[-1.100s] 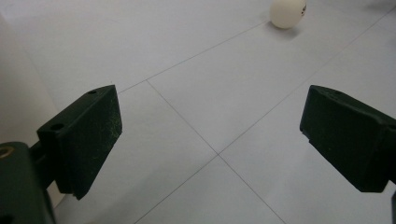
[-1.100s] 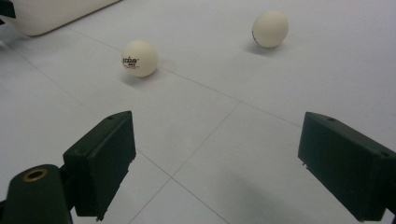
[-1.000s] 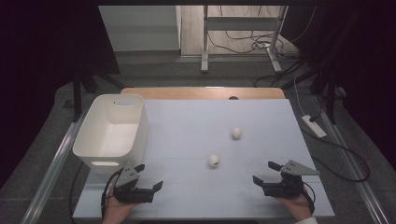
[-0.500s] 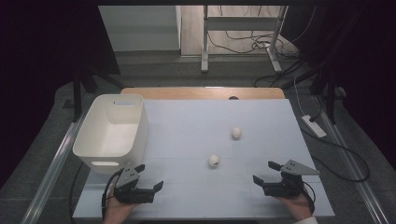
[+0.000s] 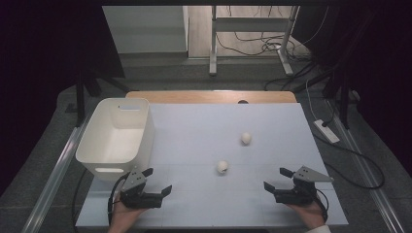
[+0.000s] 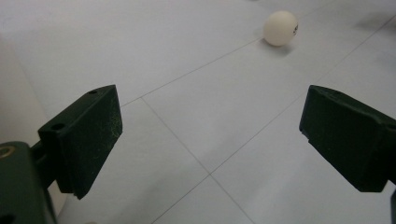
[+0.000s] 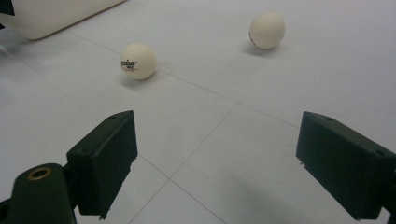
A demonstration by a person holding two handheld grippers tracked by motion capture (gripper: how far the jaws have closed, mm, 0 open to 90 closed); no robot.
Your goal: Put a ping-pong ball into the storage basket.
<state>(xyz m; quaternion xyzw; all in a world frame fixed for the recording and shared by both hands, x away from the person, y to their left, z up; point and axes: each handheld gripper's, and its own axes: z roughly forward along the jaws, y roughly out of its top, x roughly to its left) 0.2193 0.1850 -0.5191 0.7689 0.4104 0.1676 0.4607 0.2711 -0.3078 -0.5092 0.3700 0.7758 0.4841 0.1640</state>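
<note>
Left black two-jaw gripper [image 5: 158, 182]: low at near table edge, jaws spread wide, empty
Right black two-jaw gripper [image 5: 275, 179]: same pose, gaping, empty
Nearer small white ball [image 5: 222, 166]: mid-table between both; print too blurry to read
Farther white ball [image 5: 246, 138]: beyond it

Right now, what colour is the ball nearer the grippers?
Off-white ball with small dark print, clearest in the right gripper view.

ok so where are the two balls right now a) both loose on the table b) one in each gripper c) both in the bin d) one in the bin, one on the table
a: both balls, the near ball and the far ball, lie on the table, outside the bin; the left gripper and right gripper are open and hold nothing.
</note>
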